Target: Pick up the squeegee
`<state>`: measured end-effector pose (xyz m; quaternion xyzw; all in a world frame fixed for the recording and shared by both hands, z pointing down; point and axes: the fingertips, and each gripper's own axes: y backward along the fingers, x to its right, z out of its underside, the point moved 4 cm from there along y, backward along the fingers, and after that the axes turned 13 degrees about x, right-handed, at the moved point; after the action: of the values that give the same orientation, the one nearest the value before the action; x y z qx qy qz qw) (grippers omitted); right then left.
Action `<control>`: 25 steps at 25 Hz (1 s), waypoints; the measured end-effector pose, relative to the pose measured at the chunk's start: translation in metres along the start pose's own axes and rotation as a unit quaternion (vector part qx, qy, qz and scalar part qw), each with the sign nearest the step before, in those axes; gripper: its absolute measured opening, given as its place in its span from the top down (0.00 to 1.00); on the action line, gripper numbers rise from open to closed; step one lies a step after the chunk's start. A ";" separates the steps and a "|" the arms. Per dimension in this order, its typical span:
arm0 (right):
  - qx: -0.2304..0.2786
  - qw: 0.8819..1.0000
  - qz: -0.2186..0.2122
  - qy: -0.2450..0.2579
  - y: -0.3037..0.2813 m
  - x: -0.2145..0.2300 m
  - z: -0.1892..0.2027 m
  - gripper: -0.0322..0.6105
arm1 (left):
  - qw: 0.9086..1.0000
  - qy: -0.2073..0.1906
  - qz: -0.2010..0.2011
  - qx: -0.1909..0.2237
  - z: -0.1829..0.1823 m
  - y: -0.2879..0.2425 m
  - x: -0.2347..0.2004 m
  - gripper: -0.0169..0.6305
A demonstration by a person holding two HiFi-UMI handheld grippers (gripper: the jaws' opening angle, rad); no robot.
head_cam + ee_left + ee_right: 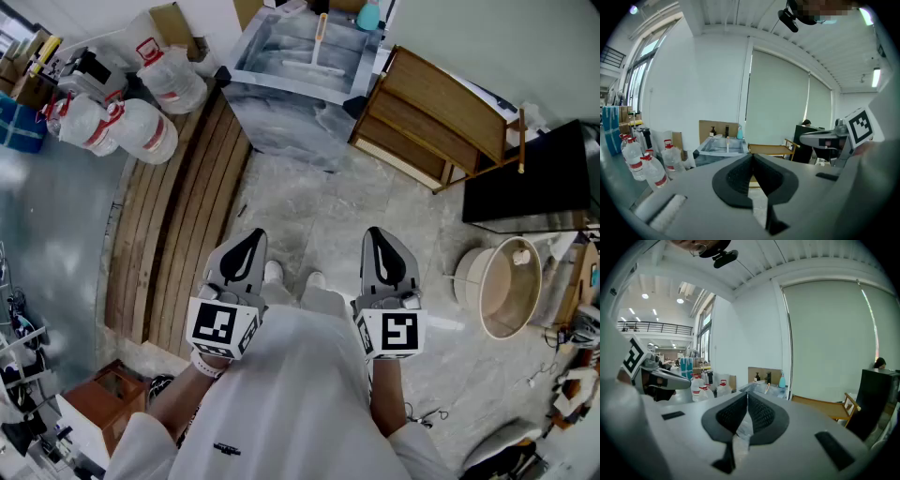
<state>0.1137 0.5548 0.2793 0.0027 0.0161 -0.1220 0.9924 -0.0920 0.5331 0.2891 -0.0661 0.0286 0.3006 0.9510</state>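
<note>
The squeegee [317, 52], pale with a long handle, lies in a grey marbled basin [281, 117] at the far end of the floor. Its handle also shows in the left gripper view as the squeegee [727, 142], and in the right gripper view as the squeegee [766, 388]. My left gripper [251, 238] and right gripper [376, 234] are held side by side in front of the person's body, well short of the basin. Both point toward it. The left gripper [752, 157] and the right gripper [746, 397] each have their pads together with nothing between them.
Several large water bottles [141, 108] stand left of the basin. Wooden planks [178, 225] lie along the floor on the left. A wooden folding frame [431, 117] leans right of the basin, beside a black cabinet [534, 178]. A round tub [511, 286] sits at the right.
</note>
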 end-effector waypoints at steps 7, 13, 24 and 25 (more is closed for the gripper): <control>0.009 1.000 -0.008 0.000 -0.016 -0.022 -0.006 0.94 | 1.000 0.009 0.008 0.001 0.000 0.008 -0.013 0.96; 0.002 1.000 0.006 0.000 -0.040 -0.035 -0.001 0.94 | 1.000 0.008 0.005 0.010 -0.003 0.009 -0.048 0.97; 0.001 1.000 0.005 0.006 -0.099 -0.084 0.002 0.94 | 0.999 0.023 -0.010 0.026 -0.007 0.018 -0.132 0.96; 0.000 1.000 0.005 0.005 -0.106 -0.086 0.003 0.94 | 0.999 0.023 -0.011 0.026 -0.008 0.017 -0.140 0.97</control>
<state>0.0049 0.4730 0.2849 0.0034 0.0212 -0.1165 0.9930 -0.2162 0.4667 0.2928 -0.0486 0.0577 0.2876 0.9548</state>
